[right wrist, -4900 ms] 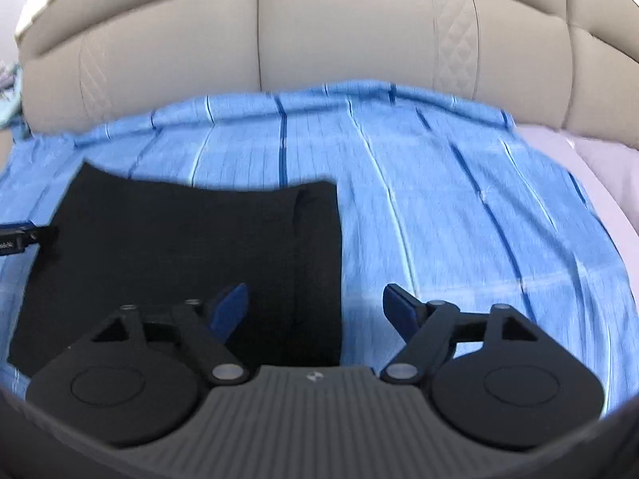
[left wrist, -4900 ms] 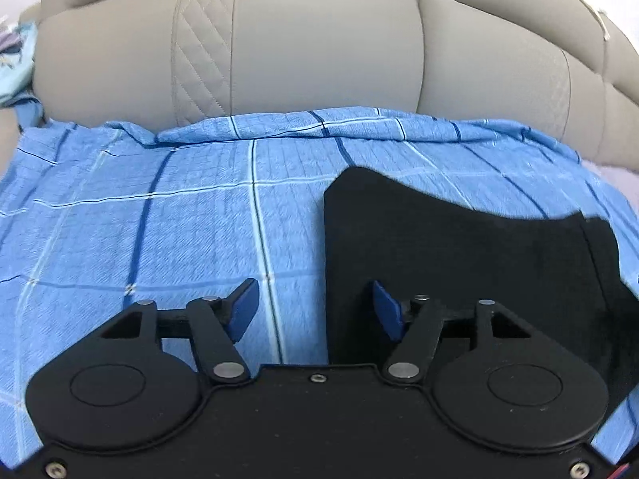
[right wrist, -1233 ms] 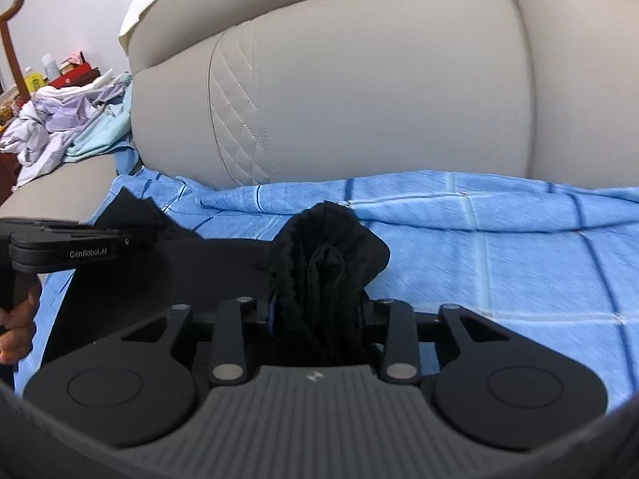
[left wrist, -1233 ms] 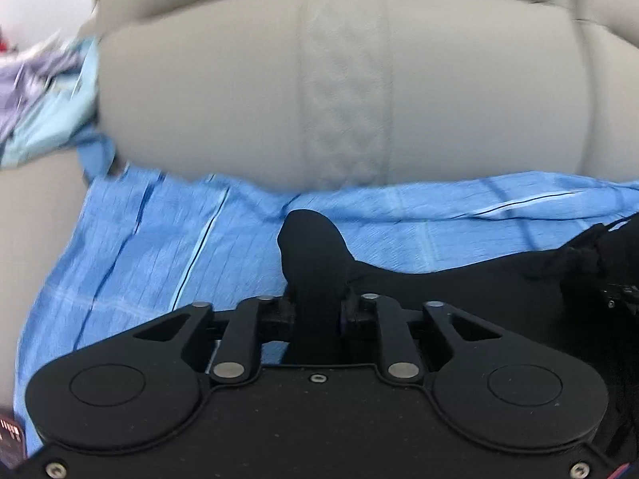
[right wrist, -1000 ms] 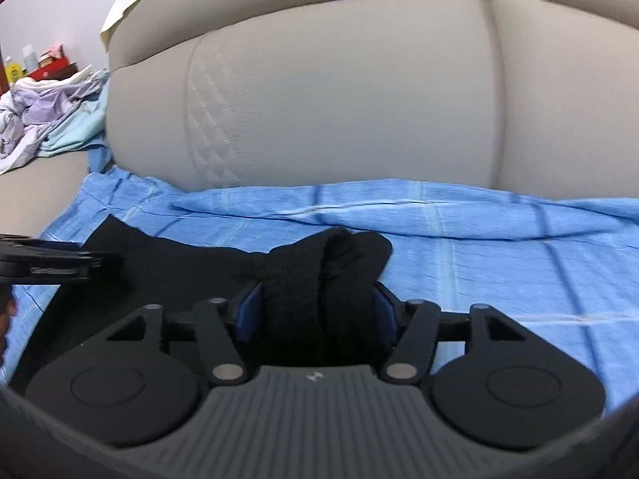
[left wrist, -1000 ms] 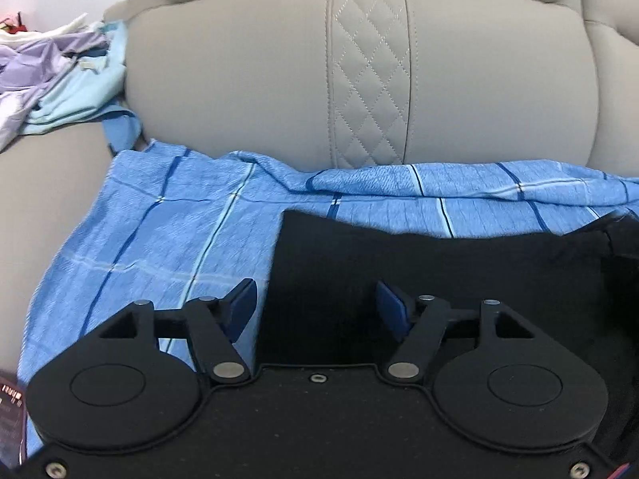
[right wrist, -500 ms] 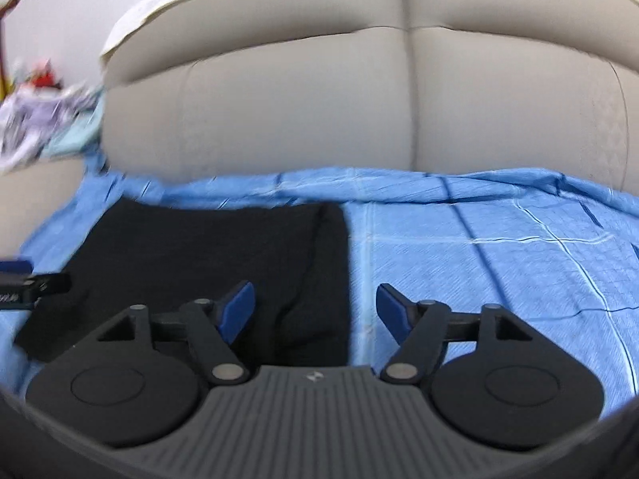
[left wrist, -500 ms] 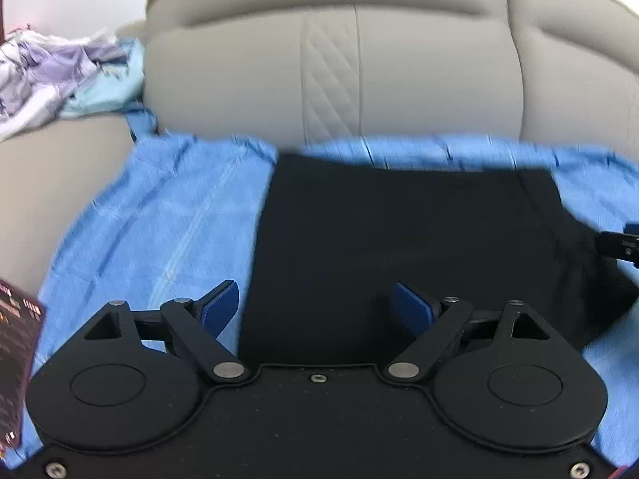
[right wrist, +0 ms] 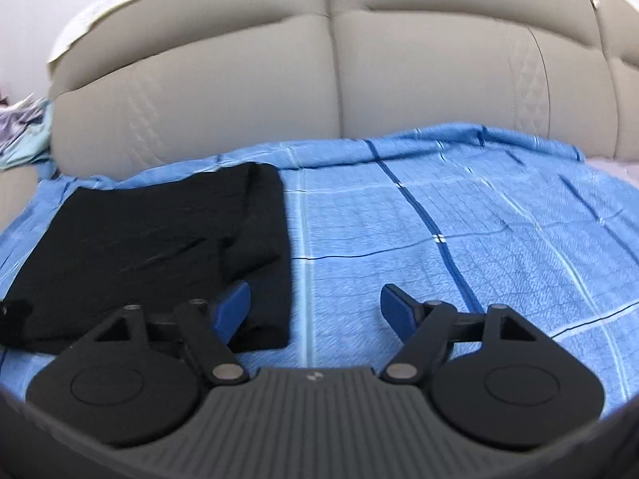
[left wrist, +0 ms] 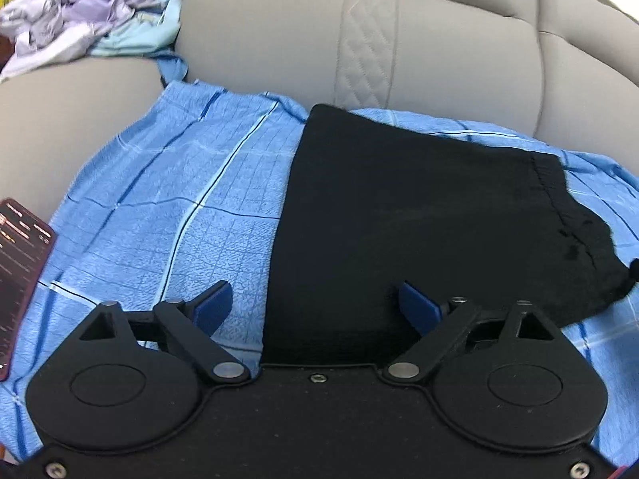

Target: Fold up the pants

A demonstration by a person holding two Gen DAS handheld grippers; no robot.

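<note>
left fingers: the left gripper [left wrist: 315, 305] was spread wide and held nothing; its blue pads [left wrist: 211, 303] sat low in the frame, one over the sheet, the other over black cloth.
right fingers: the right gripper [right wrist: 315, 305] was likewise released and empty, straddling the right edge of the garment at lower centre.
pants: the black pants [left wrist: 419, 215] lay folded flat, a rough rectangle in the middle of the left view and at centre left of the right view [right wrist: 159, 247], with the elastic waistband [left wrist: 555, 203] toward the right of the left view.
surface: a blue checked sheet [right wrist: 439, 239] covered the seat of a beige sofa [left wrist: 279, 40].
surroundings: a heap of pale clothes [left wrist: 76, 12] sat at upper left; a dark phone screen [left wrist: 20, 263] showed at the left edge.
step in hand: judged a regrasp for another fold, or the finish.
doing it well: pinch all layers at matching corners together, lift evenly, lay edge to edge, then smooth.
risk: catching only the top layer, or the sheet beneath.
</note>
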